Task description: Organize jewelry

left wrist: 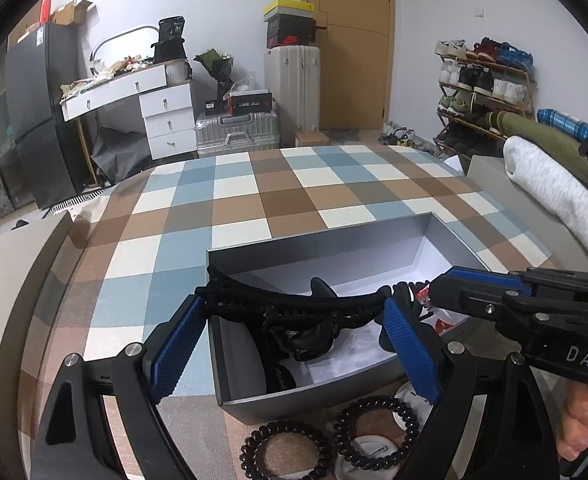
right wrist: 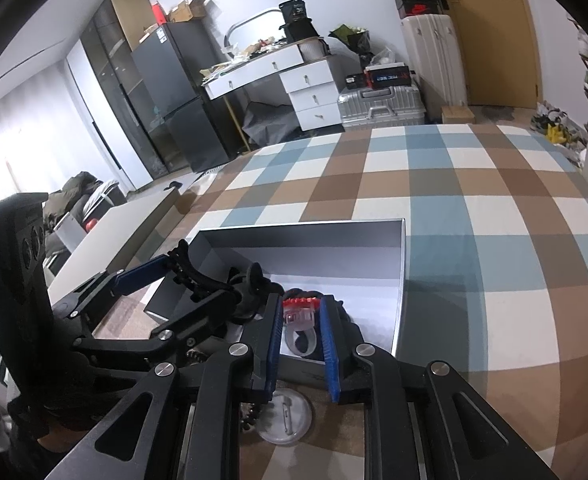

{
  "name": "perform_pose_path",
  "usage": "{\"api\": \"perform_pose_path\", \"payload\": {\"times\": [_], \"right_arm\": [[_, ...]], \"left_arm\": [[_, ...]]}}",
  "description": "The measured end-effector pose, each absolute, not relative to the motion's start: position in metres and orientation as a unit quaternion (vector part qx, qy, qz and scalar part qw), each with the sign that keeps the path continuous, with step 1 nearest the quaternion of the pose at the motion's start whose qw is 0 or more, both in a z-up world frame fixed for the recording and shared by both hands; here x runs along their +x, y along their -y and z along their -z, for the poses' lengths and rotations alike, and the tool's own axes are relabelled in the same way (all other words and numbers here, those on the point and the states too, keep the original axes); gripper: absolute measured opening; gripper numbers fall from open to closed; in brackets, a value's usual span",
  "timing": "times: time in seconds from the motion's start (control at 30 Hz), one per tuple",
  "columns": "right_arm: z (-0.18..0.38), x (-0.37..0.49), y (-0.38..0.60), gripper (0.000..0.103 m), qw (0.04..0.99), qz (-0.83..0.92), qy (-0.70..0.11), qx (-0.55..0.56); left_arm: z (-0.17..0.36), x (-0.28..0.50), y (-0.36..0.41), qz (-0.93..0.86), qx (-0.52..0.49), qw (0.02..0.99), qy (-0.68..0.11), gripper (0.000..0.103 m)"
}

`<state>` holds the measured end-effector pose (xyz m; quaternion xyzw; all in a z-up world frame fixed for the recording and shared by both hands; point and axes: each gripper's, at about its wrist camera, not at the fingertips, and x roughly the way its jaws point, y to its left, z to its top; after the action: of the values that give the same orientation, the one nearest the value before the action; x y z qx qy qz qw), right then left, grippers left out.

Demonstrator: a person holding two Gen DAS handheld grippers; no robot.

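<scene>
While over gray box [left wrist: 374, 240] | spiral hair ties [left wrist: 376, 434] and badge [right wrist: 284, 420] beside it

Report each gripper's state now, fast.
Left gripper: spread wide, gripping a long black hair clip.
Right gripper: nearly shut on a small clear-and-red plastic clip.

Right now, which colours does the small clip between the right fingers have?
The small clip is red on top and clear below, best seen in the right wrist view.
</scene>
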<state>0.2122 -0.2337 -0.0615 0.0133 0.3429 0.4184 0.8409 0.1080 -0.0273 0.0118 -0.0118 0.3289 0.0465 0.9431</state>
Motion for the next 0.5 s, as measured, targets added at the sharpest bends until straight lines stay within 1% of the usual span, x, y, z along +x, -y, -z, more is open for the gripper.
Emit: {"api": "perform_pose_path", "payload": {"times": [0.33, 0.5], "right_arm": [[0.0637, 0.2138, 0.2328, 0.019, 0.837, -0.423, -0.348, 0.011], [0.0665, 0.2185, 0.2379, 0.019, 0.827, -0.425, -0.367, 0.042]], "left_arm": [[-0.0125, 0.1098, 0.0280, -0.046, 0.009, 0.938, -0.344, 0.087], [-0.0126, 0.1078, 0.0296, -0.047, 0.017, 0.937, -0.345, 0.087]]}}
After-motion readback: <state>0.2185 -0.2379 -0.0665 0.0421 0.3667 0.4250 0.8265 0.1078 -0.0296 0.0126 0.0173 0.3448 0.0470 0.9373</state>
